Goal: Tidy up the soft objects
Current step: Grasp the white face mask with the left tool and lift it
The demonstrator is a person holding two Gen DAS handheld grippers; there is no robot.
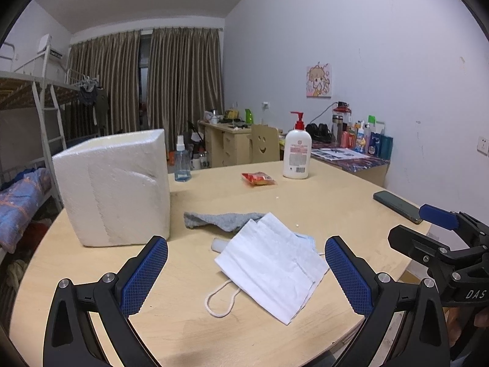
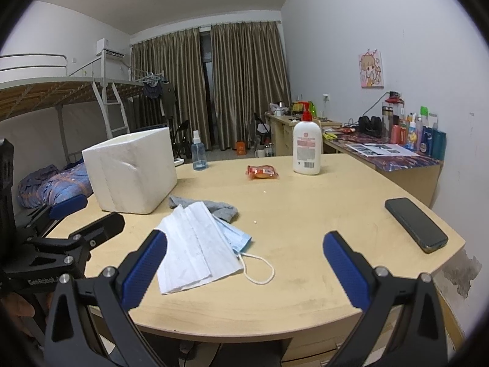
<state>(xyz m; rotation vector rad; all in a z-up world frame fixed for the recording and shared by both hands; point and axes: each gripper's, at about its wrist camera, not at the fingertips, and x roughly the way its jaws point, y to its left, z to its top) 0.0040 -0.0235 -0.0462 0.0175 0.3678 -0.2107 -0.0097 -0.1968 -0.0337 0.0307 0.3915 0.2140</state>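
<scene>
The surface carries a foam box at the left. Both tongs, left and right, gape wide and empty above the near edge. A tissue lies over a mask, touching a grey cloth beside the box.

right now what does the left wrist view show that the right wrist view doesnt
Only the left wrist view shows a small white tube poking out from under the white tissue, plus the right gripper from the side.

Only the right wrist view shows the blue face mask clearly, and the left gripper from the side.

Both show the foam box, grey cloth, lotion bottle, red snack packet, spray bottle and phone on the table.
</scene>
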